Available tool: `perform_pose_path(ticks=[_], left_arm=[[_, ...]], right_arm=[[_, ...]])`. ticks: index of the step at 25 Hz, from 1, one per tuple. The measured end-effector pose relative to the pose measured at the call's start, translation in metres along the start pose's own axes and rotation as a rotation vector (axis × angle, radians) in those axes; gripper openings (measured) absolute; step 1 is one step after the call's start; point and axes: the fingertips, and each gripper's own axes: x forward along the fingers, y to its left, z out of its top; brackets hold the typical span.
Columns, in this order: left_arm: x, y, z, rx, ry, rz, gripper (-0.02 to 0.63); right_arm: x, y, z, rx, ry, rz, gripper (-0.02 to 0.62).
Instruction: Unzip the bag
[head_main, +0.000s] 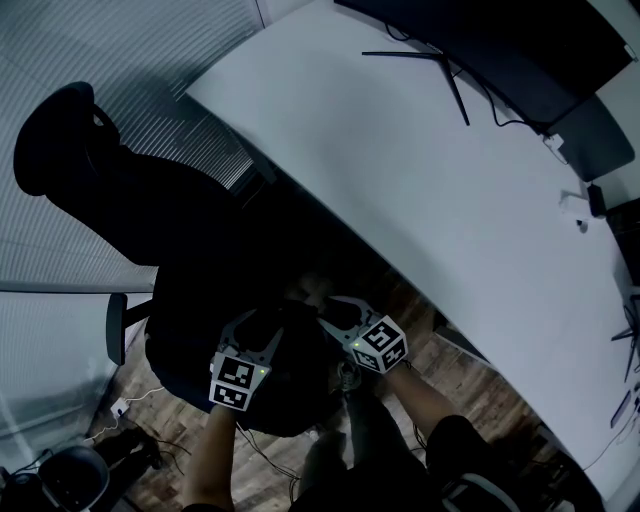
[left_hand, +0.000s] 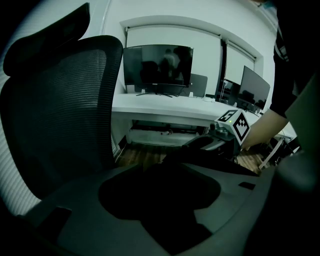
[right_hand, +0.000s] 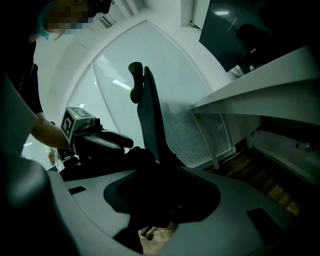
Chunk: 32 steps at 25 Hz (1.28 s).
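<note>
A black bag (head_main: 300, 385) lies on the seat of a black office chair (head_main: 190, 310). It is so dark that its outline blends into the seat and no zipper shows. My left gripper (head_main: 258, 322) hovers over the bag's near left part with its jaws apart. My right gripper (head_main: 328, 308) is just right of it, its jaws also apart, pointing toward the left one. In the left gripper view the dark bag (left_hand: 165, 190) fills the gap between my jaws, and the right gripper (left_hand: 192, 145) reaches in from the right. In the right gripper view the left gripper (right_hand: 127, 143) faces me over the bag (right_hand: 150, 185).
A white desk (head_main: 430, 180) runs diagonally past the chair, with a monitor (head_main: 500, 40) on it. The mesh chair back (left_hand: 60, 110) rises at the left. Cables (head_main: 130, 400) lie on the wooden floor. The person's legs (head_main: 400, 450) are below the grippers.
</note>
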Motion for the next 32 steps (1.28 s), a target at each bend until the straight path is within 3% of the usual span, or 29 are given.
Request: perform_pose_path(ticks=[8,10,12,20,25,32], left_arm=[[0.008,-0.003,-0.007,-0.001,0.032,-0.013,0.204],[0.010,-0.003,-0.008,-0.002,0.037,-0.017,0.204],[0.012,-0.004,-0.010,0.000,0.043,-0.020,0.204],[0.018,-0.002,-0.012,0.010,0.069,-0.039,0.200],[0.017,0.001,-0.017,0.063,0.096,0.008,0.101],[0.016,0.000,-0.021,0.122,0.112,0.024,0.087]], right_arm=[[0.009,-0.004,0.007,-0.058,-0.023,0.012,0.181],[0.010,-0.002,0.009,-0.081,-0.035,0.021,0.154],[0.010,0.000,0.012,-0.101,-0.051,0.026,0.078],[-0.001,0.002,0.015,-0.127,-0.045,-0.015,0.048],[-0.015,0.010,0.014,-0.118,-0.043,-0.051,0.046],[-0.032,0.031,0.012,-0.105,-0.030,-0.137,0.046]])
